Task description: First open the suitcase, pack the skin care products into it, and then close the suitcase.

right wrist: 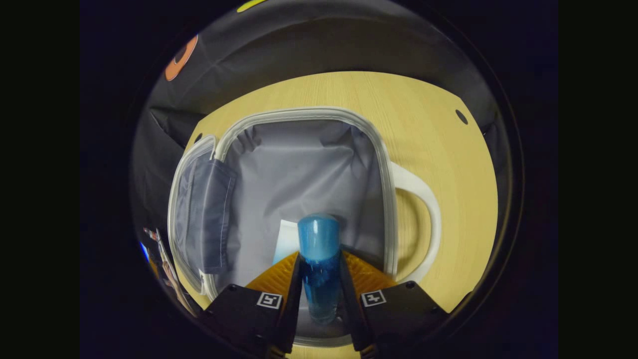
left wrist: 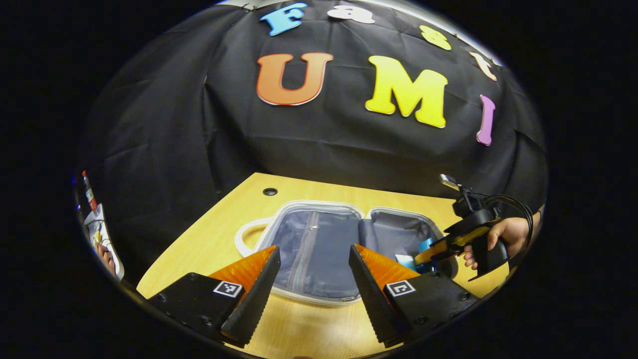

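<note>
Suitcase (right wrist: 299, 169) lies open on the desk (right wrist: 438, 129).
Right gripper (right wrist: 320, 279) squeezes a blue bottle (right wrist: 319, 249) just above the suitcase; a white box (right wrist: 286, 242) lies beside it. Left gripper (left wrist: 314, 271) hangs open nearby.

No readable text, brand or number stands on the open grey-lined suitcase with the white rim (right wrist: 384, 189), on the blue cylindrical bottle (right wrist: 319, 239) or on the pale wooden table (left wrist: 209, 239). The only signs are small square black-and-white coded markers (left wrist: 228, 288), one on each near finger mount in both views, and they carry patterns, not letters. At the far left in the left gripper view, a red-and-white object (left wrist: 89, 194) is too small and blurred to read.
</note>
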`<action>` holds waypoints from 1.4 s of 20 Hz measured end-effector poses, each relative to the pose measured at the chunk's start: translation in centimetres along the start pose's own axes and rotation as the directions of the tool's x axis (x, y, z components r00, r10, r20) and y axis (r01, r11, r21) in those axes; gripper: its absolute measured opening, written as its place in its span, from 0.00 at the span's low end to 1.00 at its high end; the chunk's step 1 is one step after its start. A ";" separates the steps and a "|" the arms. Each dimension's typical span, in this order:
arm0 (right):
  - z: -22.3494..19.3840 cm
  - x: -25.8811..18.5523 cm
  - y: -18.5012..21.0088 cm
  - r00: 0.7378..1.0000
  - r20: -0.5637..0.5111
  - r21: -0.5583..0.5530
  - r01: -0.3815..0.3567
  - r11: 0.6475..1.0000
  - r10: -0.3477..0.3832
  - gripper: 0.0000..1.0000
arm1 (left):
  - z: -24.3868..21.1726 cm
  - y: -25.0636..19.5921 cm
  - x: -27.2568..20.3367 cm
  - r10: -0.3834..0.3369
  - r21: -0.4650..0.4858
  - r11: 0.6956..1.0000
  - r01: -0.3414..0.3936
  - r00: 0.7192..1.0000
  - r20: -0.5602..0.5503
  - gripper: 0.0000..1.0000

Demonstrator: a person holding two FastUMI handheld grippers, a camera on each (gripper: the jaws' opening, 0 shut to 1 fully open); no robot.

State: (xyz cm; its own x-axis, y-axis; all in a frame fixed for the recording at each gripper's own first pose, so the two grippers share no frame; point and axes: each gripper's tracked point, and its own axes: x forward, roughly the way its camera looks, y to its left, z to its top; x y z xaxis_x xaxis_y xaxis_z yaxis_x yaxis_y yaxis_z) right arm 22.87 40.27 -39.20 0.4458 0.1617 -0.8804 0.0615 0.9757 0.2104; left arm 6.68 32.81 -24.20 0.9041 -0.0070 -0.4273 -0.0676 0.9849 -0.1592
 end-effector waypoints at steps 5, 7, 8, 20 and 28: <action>-0.2 -2.5 0.9 0.998 0.010 0.036 -0.062 0.997 0.062 0.60 | -0.4 4.0 1.6 -0.006 -0.177 0.984 0.001 0.999 -0.032 0.95; 0.1 -4.3 1.4 0.994 0.035 0.041 -0.101 0.994 0.099 0.68 | -0.9 6.1 2.9 -0.008 -0.275 0.962 -0.005 0.999 -0.046 0.96; 0.3 -5.4 1.4 0.992 0.052 0.048 -0.115 0.992 0.112 0.77 | -0.9 7.6 3.4 -0.001 -0.324 0.946 -0.017 0.998 -0.056 0.95; 1.9 -25.7 -4.6 0.889 0.427 -0.137 -0.114 0.984 0.163 0.80 | -4.5 14.5 11.1 -0.192 -0.840 0.543 0.014 0.976 -0.107 0.96; 3.1 -40.5 -13.0 0.600 0.796 -0.053 0.206 0.977 -0.084 0.80 | -5.2 12.3 13.9 -0.277 -0.915 0.399 0.061 0.959 -0.057 0.78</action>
State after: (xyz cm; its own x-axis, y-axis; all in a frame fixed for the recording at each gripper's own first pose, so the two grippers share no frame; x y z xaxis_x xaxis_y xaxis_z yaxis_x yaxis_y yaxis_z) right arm 6.78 20.58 -4.92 0.9729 -0.1024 -0.2073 0.1050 0.9945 0.0014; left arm 16.21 43.89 -36.74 0.8620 -0.2893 -0.4162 -0.3578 0.2345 -0.9039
